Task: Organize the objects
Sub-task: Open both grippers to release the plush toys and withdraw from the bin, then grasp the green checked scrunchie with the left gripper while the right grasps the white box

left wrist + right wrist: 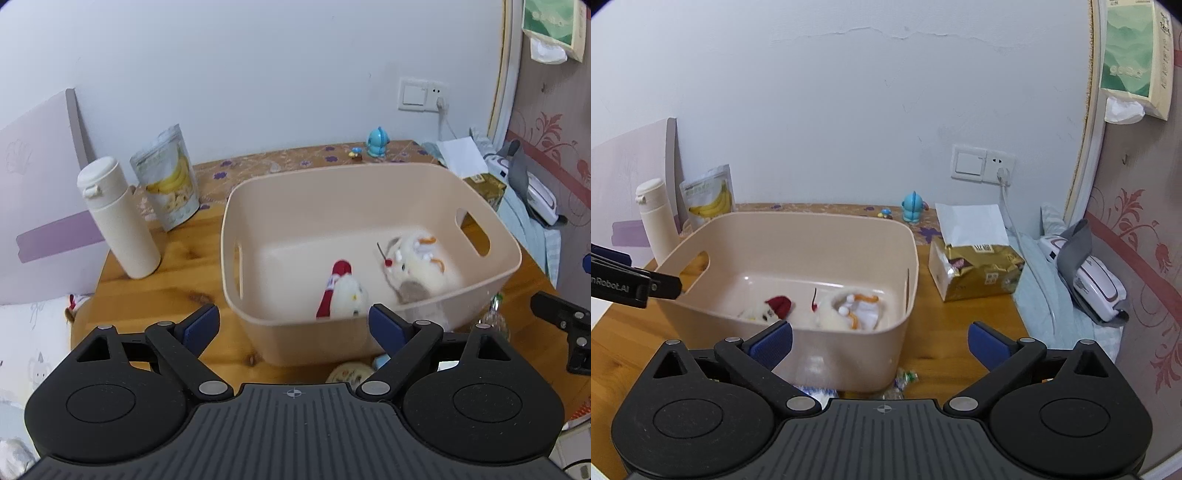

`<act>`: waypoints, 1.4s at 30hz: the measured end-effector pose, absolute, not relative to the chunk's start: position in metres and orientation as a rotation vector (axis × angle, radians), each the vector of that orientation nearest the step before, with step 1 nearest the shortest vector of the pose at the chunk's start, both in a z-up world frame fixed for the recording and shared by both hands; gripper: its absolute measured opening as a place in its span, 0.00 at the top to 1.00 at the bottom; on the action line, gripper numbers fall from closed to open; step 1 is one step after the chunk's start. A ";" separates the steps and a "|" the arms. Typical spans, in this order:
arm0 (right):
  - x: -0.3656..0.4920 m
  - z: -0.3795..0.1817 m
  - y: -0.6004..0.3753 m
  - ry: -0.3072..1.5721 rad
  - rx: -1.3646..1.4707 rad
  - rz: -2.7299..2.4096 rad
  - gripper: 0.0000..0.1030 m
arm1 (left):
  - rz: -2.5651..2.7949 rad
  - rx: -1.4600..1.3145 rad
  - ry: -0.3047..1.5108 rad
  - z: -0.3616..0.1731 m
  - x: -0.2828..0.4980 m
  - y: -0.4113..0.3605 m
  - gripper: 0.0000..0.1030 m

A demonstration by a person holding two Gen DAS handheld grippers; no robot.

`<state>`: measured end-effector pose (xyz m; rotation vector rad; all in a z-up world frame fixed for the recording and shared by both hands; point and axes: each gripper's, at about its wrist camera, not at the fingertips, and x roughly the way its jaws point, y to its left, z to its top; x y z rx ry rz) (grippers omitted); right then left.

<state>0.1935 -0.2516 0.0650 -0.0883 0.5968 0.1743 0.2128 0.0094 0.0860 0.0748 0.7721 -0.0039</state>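
A beige plastic bin [369, 192] stands on the wooden table [155, 295]; it also shows in the right wrist view [798, 236]. Inside lie a white plush with a red hat [341, 291] and a white plush with orange trim [417, 262], also seen from the right [772, 308] [853, 308]. My left gripper [293, 325] is open and empty, just before the bin's near wall. My right gripper [881, 345] is open and empty, at the bin's near right corner. Small wrapped items [905, 380] lie on the table below the bin.
A white bottle [114, 218] and a banana snack pouch [170, 177] stand left of the bin. A blue figurine [377, 142] sits at the back. A gold packet [979, 269] lies right of the bin, with a white device [1086, 280] on cloth beyond.
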 end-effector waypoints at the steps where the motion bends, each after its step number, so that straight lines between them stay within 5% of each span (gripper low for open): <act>1: 0.191 0.064 -0.253 0.600 -0.089 0.172 0.00 | -0.003 0.074 0.775 0.084 0.209 0.010 0.13; 42: 0.162 -0.047 -0.261 0.874 -0.102 0.124 0.00 | -0.073 0.048 0.848 -0.007 0.171 0.036 0.13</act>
